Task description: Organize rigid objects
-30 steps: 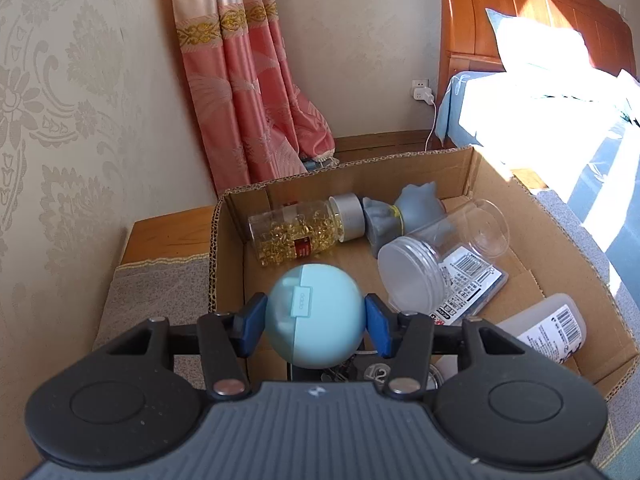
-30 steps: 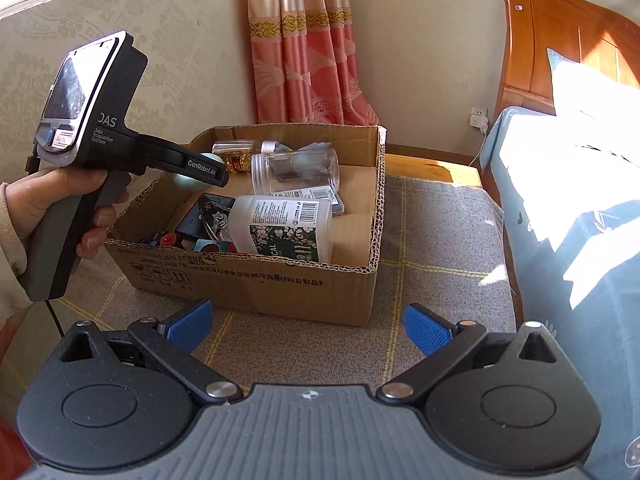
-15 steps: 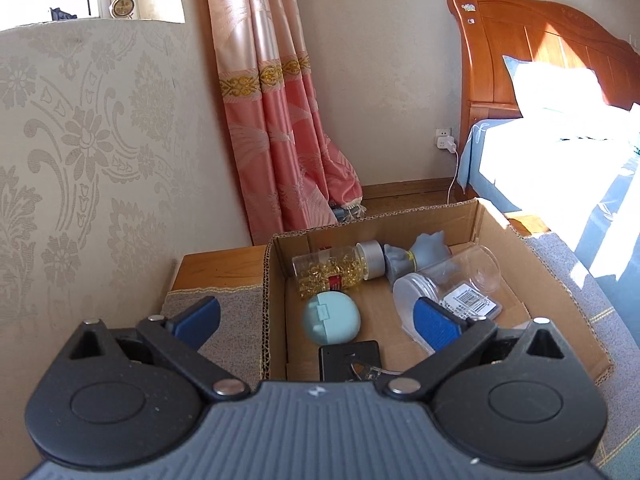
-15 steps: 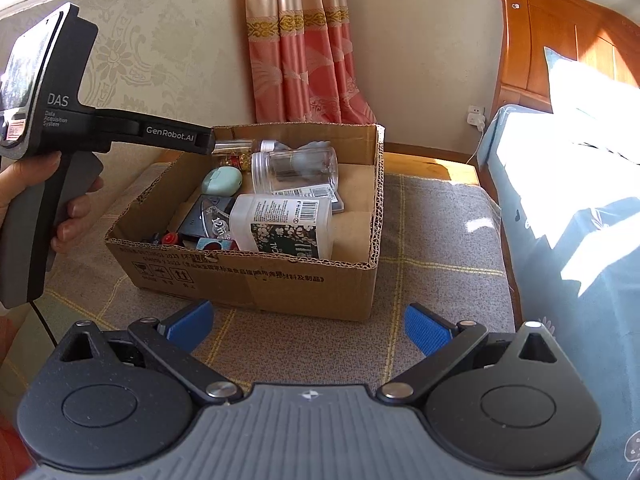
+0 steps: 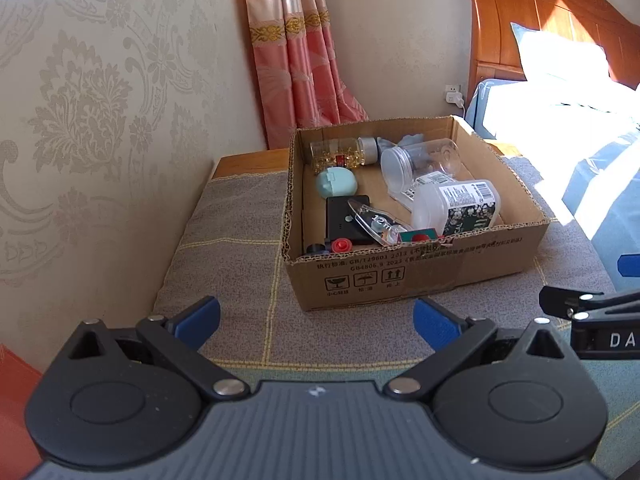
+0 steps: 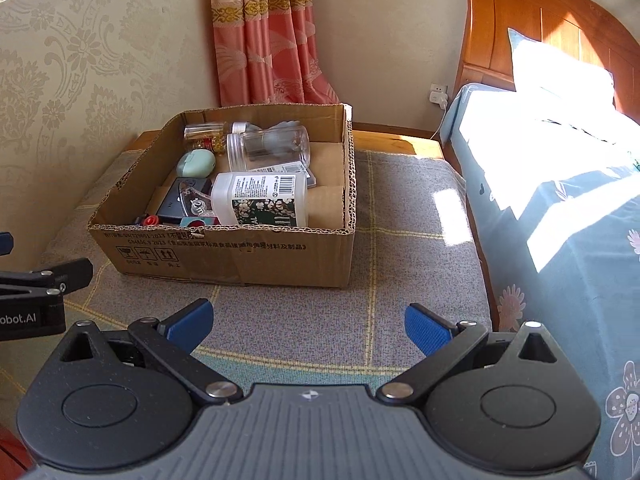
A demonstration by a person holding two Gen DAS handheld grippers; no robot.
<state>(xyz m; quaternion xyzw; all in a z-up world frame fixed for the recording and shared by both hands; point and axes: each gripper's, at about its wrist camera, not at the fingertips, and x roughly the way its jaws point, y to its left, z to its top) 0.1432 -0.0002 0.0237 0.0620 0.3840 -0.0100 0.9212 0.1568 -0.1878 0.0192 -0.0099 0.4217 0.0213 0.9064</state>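
A cardboard box (image 5: pixel 416 276) (image 6: pixel 240 256) stands on a grey checked mat. Inside lie a mint round case (image 5: pixel 336 184) (image 6: pixel 197 163), a jar of yellow capsules (image 5: pixel 340 154), a clear empty jar (image 5: pixel 416 162) (image 6: pixel 268 148), a white labelled bottle (image 5: pixel 456 206) (image 6: pixel 260 200), a black device (image 5: pixel 344 220) and small red parts (image 5: pixel 342 245). My left gripper (image 5: pixel 316 320) is open and empty, in front of the box. My right gripper (image 6: pixel 308 324) is open and empty, also in front of the box.
A patterned sofa back (image 5: pixel 100 120) rises at the left. A pink curtain (image 5: pixel 300 60) hangs behind the box. A bed (image 6: pixel 560 200) with a wooden headboard (image 6: pixel 540 20) runs along the right. The grey mat (image 6: pixel 400 280) stretches around the box.
My left gripper opened and let go of the mint case, which now lies in the box. It then drew back out of the box to beside my right gripper.
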